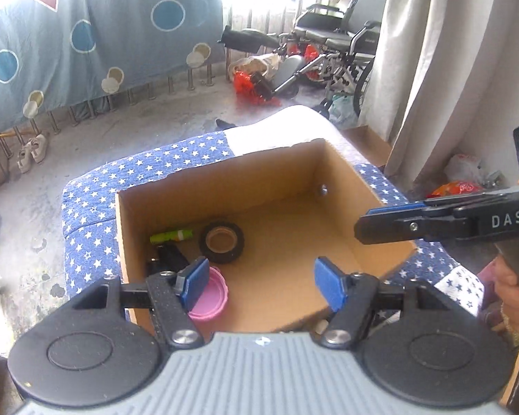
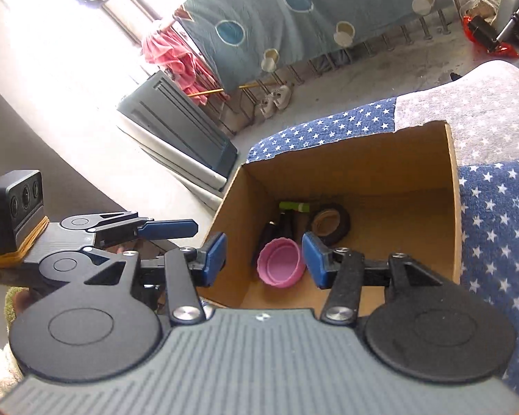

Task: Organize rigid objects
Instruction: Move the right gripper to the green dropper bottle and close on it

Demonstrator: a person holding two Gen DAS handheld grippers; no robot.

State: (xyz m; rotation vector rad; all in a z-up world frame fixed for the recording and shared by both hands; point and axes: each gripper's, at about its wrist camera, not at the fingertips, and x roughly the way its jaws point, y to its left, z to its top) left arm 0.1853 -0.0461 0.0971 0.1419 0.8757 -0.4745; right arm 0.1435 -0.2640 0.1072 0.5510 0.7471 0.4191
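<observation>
An open cardboard box (image 1: 349, 186) (image 2: 453, 207) stands on a blue star-patterned cushion (image 1: 93, 221). Inside lie a pink lid (image 1: 211, 297) (image 2: 280, 263), a black tape roll (image 1: 222, 242) (image 2: 330, 223), a green tube (image 1: 171, 236) (image 2: 294, 206) and a black object (image 1: 171, 257) (image 2: 276, 230). My left gripper (image 1: 264, 285) is open and empty above the box's near edge. My right gripper (image 2: 263, 257) is open and empty over the pink lid. The right gripper also shows side-on in the left wrist view (image 1: 398, 221), over the box's right wall.
The cushion (image 2: 494, 228) surrounds the box. Beyond it is grey floor with white shoes (image 1: 33, 152), a drying rack with a blue patterned sheet (image 1: 86, 41), a wheelchair (image 1: 335, 45) and a white curtain (image 1: 449, 69) at the right.
</observation>
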